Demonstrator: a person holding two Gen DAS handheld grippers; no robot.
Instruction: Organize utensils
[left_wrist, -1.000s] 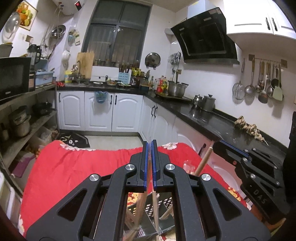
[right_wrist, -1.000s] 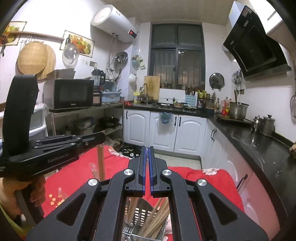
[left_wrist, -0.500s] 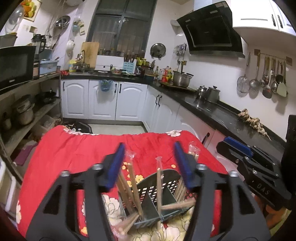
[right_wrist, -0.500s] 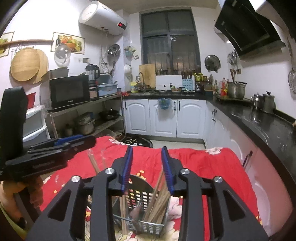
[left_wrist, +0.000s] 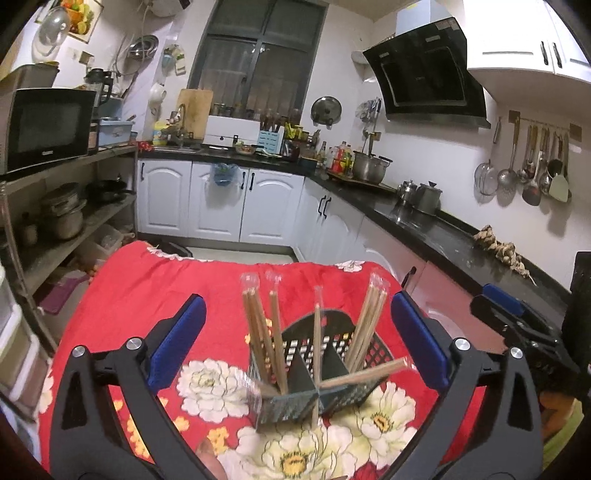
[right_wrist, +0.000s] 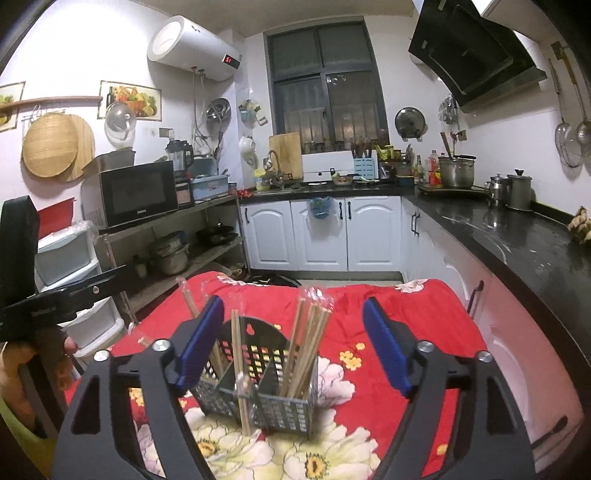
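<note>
- In the lower centre of both wrist views stands the dark perforated plastic utensil caddy (left_wrist: 325, 373) (right_wrist: 258, 373), resting on the red floral tablecloth (left_wrist: 147, 295) (right_wrist: 406, 332).
- My left gripper (left_wrist: 299, 343) is spread wide and grips nothing; its blue-padded fingers (left_wrist: 177, 339) flank the caddy on either side of the frame without touching it.
- My right gripper (right_wrist: 291, 350) is likewise released, jaws apart, with the caddy showing between them.
- Plastic-wrapped wooden chopsticks (left_wrist: 258, 332) (right_wrist: 306, 347) stand tilted in the caddy's compartments, fanning outward; in the left view one pair (left_wrist: 365, 374) lies nearly flat across the right-hand rim.
- In the right view, a single wrapped pair (right_wrist: 240, 373) stands in front of the caddy's near wall; I cannot tell whether it is inside or outside.
- At the right edge of the left view my other gripper's black body shows; the right view shows its counterpart at the left edge.
</note>
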